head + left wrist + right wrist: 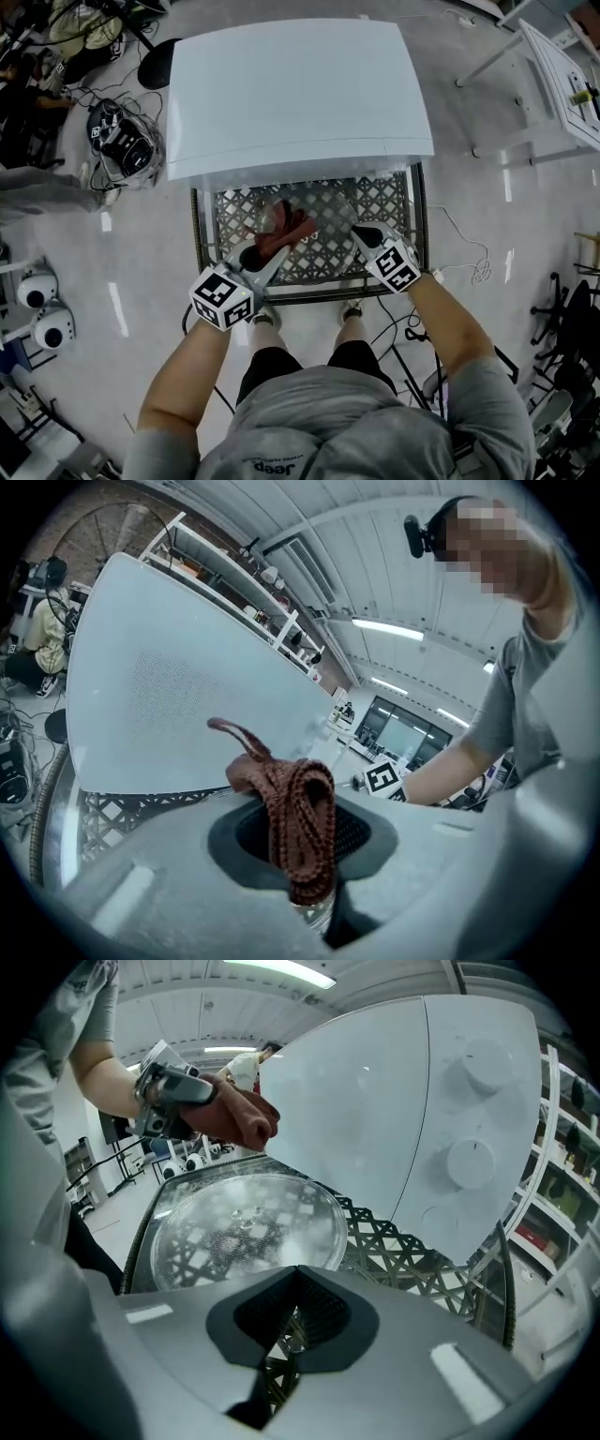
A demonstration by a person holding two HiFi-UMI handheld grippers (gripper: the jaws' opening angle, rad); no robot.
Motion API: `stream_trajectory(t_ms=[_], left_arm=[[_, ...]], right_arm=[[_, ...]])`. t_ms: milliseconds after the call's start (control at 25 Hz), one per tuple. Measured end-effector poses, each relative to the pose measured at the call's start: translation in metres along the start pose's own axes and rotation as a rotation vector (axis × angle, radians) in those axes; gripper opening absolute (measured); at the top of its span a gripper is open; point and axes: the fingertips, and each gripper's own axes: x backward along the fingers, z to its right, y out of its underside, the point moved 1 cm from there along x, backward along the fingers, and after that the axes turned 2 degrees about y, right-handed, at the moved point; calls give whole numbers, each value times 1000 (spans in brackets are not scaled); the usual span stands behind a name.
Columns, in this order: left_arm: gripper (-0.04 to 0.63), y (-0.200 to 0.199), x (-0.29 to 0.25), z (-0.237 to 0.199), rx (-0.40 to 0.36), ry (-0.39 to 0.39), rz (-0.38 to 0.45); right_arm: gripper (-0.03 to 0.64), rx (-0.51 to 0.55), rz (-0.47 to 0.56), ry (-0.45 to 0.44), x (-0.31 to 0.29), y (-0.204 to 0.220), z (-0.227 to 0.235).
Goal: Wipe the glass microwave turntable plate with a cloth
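Note:
The clear glass turntable plate [323, 208] is held above a metal lattice table [386, 202], in front of the white microwave [295, 89]. My right gripper [362, 234] is shut on the plate's near right rim. In the right gripper view the round plate [246, 1227] spreads out just beyond the jaws of that gripper [295, 1307]. My left gripper [270, 255] is shut on a brown knitted cloth [284, 228], which lies against the plate's left part. In the left gripper view the cloth [291, 808] bunches between the jaws of that gripper [300, 846].
The microwave's knobbed front [412, 1119] stands close behind the plate. The lattice table has a raised dark rim [199, 234]. Cables and camera gear [122, 136] lie on the floor at the left, and a white table [558, 75] stands at the upper right.

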Motion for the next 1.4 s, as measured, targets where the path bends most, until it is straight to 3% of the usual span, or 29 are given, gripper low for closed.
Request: stream_trajectory(t_ms=[280,440,600,800,1080,1200,1400], left_arm=[[67,10,-19,-19,-13,15,-5],[67,13,-40,-30,-72,6,-42],[67,17,-79,-30,-201,3,-115],[67,20,-138,-16,-461,6,-213],[66,45,-178,-42,-749,-95,-410],[66,48,-178,-50,-826,-104,-453],[66,49,-155,-69,-842,-138,-486]], right_arm=[[5,46,26,30,-5,-4,7],[5,85,42,36,-6,-7,4],[5,108,58,53,-6,-6,4],[5,125,81,59,-5,-6,4],[5,130,92,77,-4,-7,3],[5,128,90,86,-5,-6,4],[5,127,77,97,-6,-6,4]])
